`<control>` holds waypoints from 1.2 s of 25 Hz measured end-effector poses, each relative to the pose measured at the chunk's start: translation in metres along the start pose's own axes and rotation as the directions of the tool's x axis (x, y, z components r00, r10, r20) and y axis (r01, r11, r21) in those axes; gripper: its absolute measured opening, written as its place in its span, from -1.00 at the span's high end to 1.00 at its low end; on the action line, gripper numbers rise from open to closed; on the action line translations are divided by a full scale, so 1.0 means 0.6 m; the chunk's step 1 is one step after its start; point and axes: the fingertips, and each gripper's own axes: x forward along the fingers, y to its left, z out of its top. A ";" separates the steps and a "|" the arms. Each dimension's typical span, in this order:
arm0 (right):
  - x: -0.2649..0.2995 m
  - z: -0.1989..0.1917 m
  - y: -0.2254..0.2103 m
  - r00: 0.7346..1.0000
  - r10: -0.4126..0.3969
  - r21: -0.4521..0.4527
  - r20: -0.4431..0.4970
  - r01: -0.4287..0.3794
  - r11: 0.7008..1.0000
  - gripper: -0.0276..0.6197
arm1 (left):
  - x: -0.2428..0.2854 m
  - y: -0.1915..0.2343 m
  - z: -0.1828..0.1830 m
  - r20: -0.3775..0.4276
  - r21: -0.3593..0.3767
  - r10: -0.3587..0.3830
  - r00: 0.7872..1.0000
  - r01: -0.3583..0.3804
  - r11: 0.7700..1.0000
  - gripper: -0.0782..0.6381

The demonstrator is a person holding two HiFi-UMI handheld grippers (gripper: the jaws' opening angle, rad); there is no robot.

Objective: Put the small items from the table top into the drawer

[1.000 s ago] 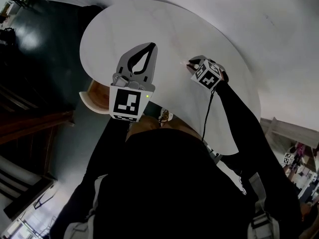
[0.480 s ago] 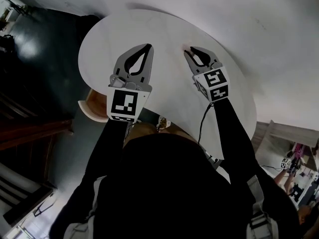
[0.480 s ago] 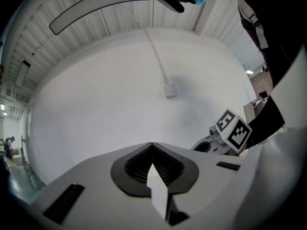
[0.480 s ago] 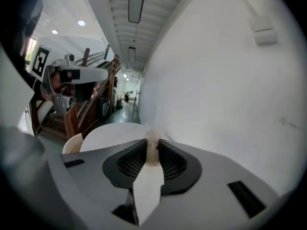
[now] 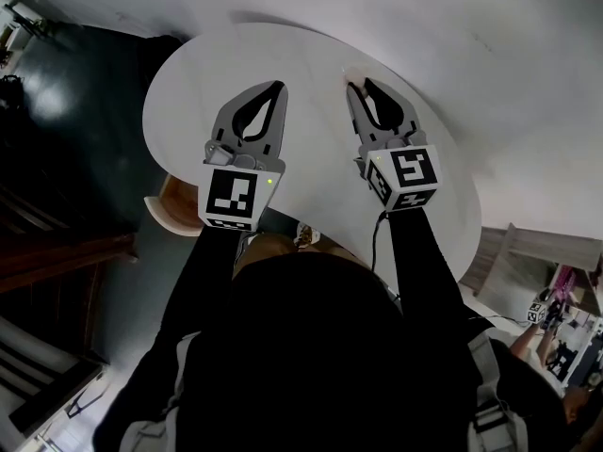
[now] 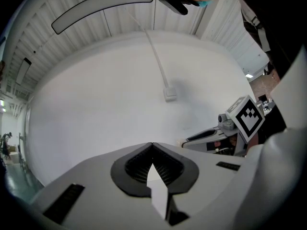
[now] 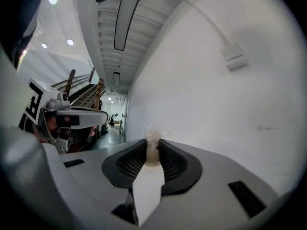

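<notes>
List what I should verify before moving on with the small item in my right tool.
1. Small pale beige item between the pads of the right tool: ok, but its jaws have just been opening, so the grip may loosen.
2. Left tool shut, empty: ok.
3. Tools apart from each other: ok.
4. Drawer open: cannot tell; only a brown curved piece shows beneath the edge of the round white table top.
5. More items on the table top: cannot tell; the tools cover part.
</notes>
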 end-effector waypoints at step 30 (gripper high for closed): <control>0.041 0.058 0.191 0.980 0.160 -0.046 0.121 -0.156 0.987 0.57 | -0.139 0.112 -0.015 -0.020 0.011 0.154 0.988 -0.154 0.988 0.74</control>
